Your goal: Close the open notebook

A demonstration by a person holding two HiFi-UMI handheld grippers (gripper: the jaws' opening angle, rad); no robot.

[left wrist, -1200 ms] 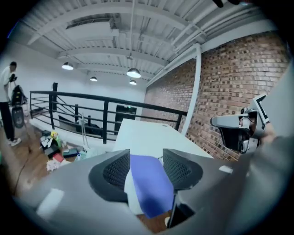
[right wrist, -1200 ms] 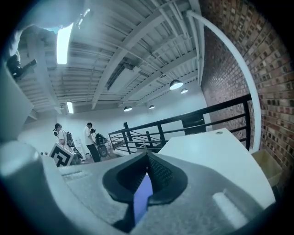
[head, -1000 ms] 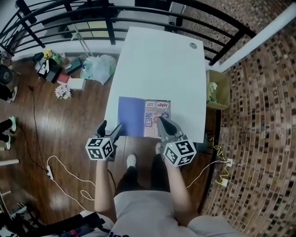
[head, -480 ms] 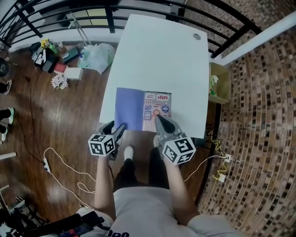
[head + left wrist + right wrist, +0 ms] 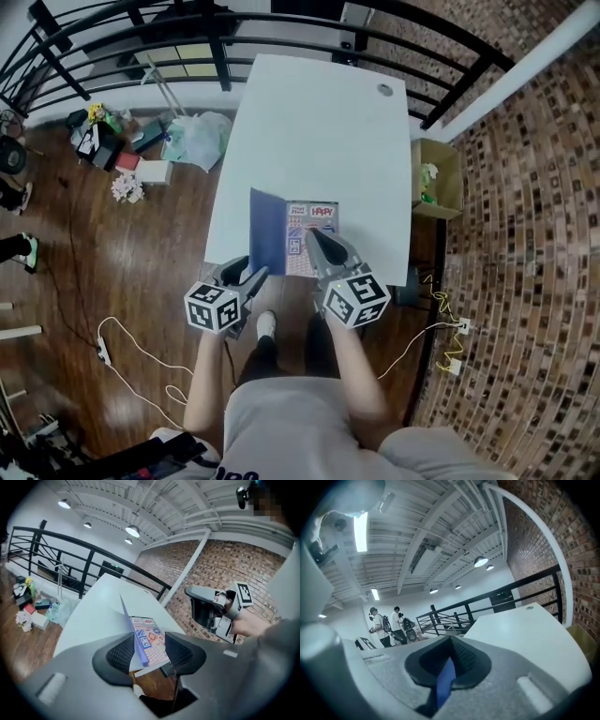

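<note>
Only close-up: cover (image 5: 444,686) between right fingers (image 5: 465,660)

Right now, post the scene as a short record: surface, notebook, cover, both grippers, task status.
surface: white table
notebook: near the table's front edge, partly open, printed page facing up
blue cover: raised, standing roughly upright
left gripper: jaws closing, blue cover between them, pads not pressing on it
right gripper: jaws shut on a blue sheet of the notebook; which part is unclear
task status: notebook not yet closed
</note>
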